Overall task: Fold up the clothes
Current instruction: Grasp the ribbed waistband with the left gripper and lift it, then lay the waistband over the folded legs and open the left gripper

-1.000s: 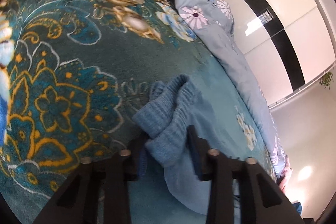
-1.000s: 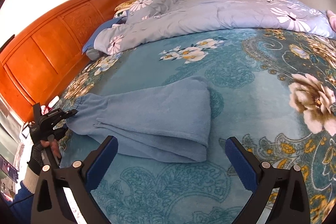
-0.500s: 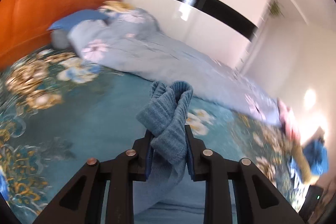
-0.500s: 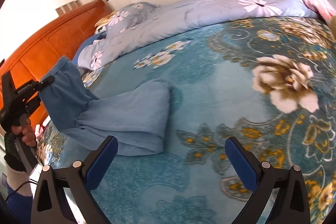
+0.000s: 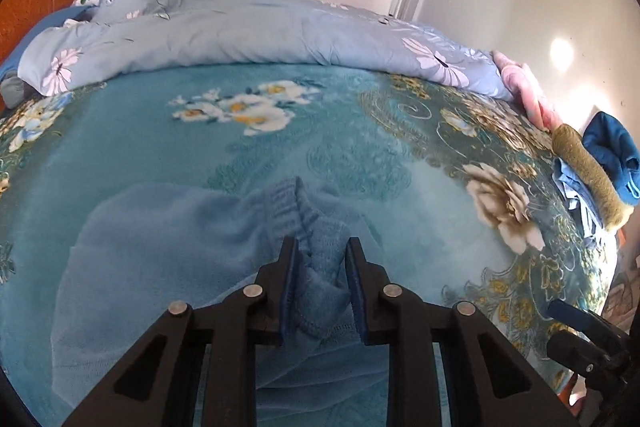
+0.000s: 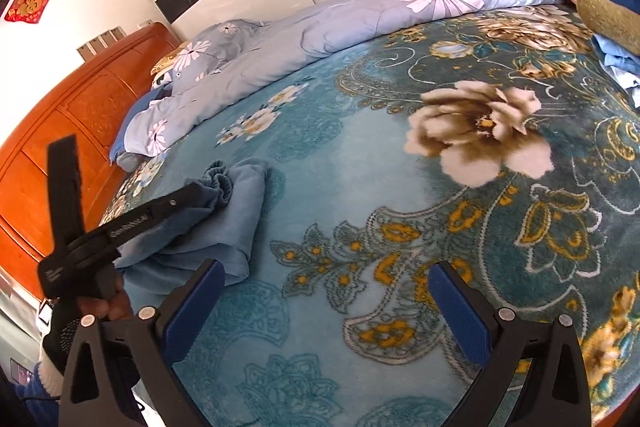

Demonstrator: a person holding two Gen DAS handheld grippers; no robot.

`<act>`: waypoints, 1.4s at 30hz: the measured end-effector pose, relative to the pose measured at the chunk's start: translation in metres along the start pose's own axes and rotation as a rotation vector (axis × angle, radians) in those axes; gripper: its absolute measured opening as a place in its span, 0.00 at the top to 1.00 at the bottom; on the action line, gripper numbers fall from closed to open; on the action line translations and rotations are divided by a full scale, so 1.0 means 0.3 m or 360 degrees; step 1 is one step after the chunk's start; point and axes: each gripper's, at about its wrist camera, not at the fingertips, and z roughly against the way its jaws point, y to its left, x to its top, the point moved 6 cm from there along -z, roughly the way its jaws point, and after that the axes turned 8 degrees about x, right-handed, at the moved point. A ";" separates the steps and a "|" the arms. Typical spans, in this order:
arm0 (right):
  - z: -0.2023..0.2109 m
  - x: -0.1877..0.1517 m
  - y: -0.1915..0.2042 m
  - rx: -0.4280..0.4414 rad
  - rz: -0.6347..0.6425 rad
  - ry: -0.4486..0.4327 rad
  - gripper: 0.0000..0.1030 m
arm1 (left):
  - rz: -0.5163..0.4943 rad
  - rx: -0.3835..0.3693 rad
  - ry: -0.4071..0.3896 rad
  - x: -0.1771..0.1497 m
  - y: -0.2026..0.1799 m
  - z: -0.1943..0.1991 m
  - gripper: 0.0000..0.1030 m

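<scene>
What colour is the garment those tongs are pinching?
Light blue garment, clearest in the left wrist view.

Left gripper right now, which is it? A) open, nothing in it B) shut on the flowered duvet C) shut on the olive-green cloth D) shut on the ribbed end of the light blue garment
D: in the left wrist view the left gripper has its two blue pads pressed on the ribbed end of the light blue garment; the right gripper stands open above the bedspread.

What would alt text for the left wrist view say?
The left tongs grip the ribbed cuff of a light blue fleece garment lying folded on a teal floral blanket. A pale blue flowered duvet lies behind.
</scene>
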 end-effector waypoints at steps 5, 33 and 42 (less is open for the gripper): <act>-0.021 0.019 0.037 0.0032 0.0031 -0.0001 0.00 | 0.0117 -0.0192 -0.0027 -0.007 0.069 0.122 0.73; -0.484 0.038 0.426 0.0546 -0.0228 0.0379 0.12 | 0.0636 0.0108 0.0096 -0.212 0.597 0.190 0.52; -0.523 0.026 0.417 0.0517 -0.0332 0.0430 0.74 | 0.0678 0.0101 0.0098 -0.218 0.615 0.195 0.52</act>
